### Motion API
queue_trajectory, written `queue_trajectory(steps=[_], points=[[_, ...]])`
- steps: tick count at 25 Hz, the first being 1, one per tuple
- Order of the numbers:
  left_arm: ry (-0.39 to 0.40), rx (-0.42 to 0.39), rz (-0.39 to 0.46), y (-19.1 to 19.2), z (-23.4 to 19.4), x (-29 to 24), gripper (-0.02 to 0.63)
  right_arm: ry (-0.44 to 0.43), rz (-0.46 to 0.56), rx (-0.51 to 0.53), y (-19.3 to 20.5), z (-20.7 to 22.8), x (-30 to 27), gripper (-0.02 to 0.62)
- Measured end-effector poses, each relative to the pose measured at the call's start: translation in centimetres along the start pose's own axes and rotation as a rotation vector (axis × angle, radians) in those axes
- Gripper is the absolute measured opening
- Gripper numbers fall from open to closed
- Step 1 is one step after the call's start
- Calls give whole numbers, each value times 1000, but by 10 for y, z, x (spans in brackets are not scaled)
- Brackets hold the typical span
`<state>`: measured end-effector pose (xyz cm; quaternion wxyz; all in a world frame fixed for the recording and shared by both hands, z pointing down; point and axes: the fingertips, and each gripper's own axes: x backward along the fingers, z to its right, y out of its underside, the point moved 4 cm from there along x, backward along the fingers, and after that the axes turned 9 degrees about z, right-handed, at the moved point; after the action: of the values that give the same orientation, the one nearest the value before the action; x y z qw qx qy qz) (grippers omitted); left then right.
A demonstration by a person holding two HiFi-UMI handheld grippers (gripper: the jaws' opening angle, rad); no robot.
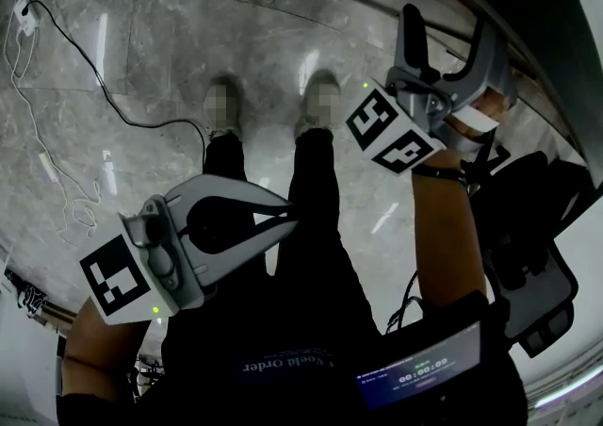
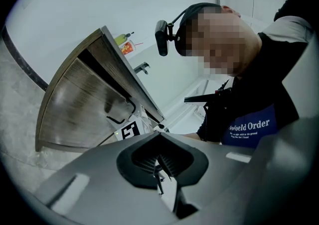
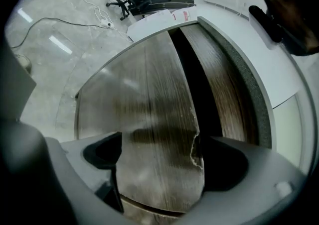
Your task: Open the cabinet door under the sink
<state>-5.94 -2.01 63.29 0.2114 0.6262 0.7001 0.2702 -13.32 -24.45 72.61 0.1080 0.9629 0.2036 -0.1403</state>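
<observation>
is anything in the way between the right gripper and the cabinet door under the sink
Nothing visible does. In the right gripper view, the wood-grain cabinet door fills the space straight ahead of the right gripper, whose jaws stand open, its chipped edge beside a dark gap. No object sits in front of it.
</observation>
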Motion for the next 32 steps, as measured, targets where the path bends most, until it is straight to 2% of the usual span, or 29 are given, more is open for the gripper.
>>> queue_trajectory(steps=[6,9,12,18,23,29,30,32], points=[[-6,8,2,-11,1,-1,0,-313,32,-6,-1,-2,18,491],[-9,9,8,-19,4,-3,0,-458,39,-68,-3,1,28,485],[-7,-2,14,-21,8,-3,0,-558,32,-120,-5,-3,34,475],[-14,10,44,-52,29,8,0,-745,34,-237,-18,16,65,362],[-9,-8,60,-68,34,22,0,-838,0,-428,-28,14,87,297],[32,-11,48,-95,43,54,0,-917,-94,-688,-26,21,73,233],[40,-13,38,-99,45,58,0,-933,-104,-706,-25,22,70,221],[58,-20,15,-107,48,66,0,-987,-141,-678,-22,17,64,212]])
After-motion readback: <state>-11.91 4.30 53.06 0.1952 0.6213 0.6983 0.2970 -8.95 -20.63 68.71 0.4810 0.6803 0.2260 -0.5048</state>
